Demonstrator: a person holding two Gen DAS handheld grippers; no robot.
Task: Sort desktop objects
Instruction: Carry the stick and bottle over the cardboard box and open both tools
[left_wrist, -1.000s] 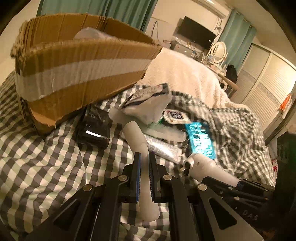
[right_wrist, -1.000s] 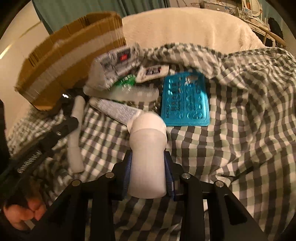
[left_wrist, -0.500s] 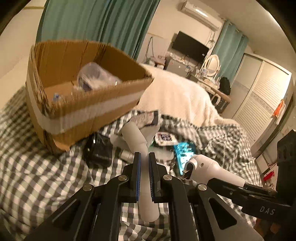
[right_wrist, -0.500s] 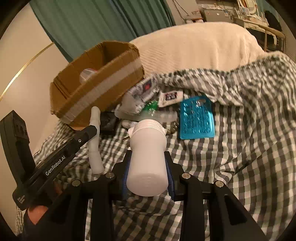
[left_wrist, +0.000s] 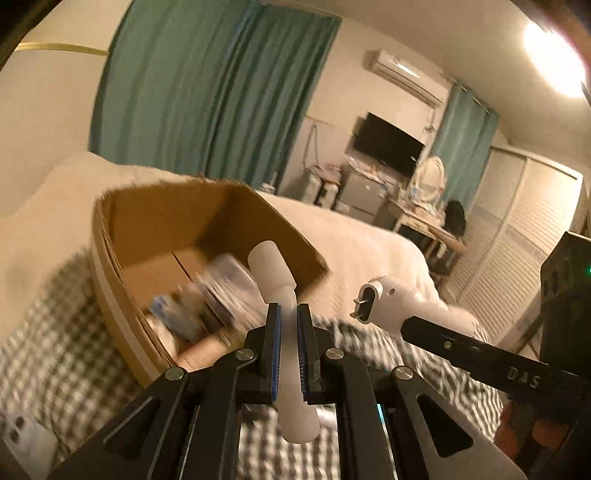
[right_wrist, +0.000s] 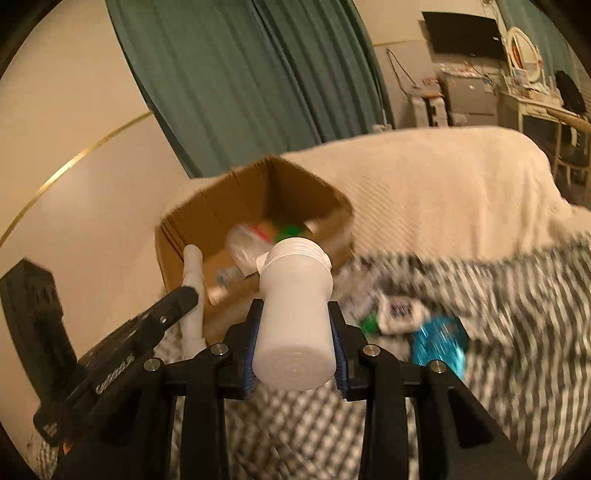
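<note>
My left gripper (left_wrist: 289, 310) is shut on a slim white tube (left_wrist: 271, 264), which sticks up and forward over the near rim of the open cardboard box (left_wrist: 166, 221). My right gripper (right_wrist: 294, 306) is shut on a fat white plug-in device (right_wrist: 295, 332) with a ridged head; its two metal prongs show in the left wrist view (left_wrist: 388, 299). Both are held in the air just short of the box (right_wrist: 240, 192). The left gripper (right_wrist: 184, 295) with the tube (right_wrist: 192, 266) shows at the left of the right wrist view. A blurred clear container (left_wrist: 229, 284) lies inside the box.
On the checked cloth (left_wrist: 55, 332) right of the box lie a blue blister pack (right_wrist: 439, 347), a small labelled white bottle (right_wrist: 399, 310) and something green (right_wrist: 367, 326). A cream blanket (right_wrist: 424, 184) lies behind. A white phone (left_wrist: 22, 439) sits at the near left.
Both grippers have lifted off the checked cloth with their objects and come up level with the box rim. The views now look down into the open box.
</note>
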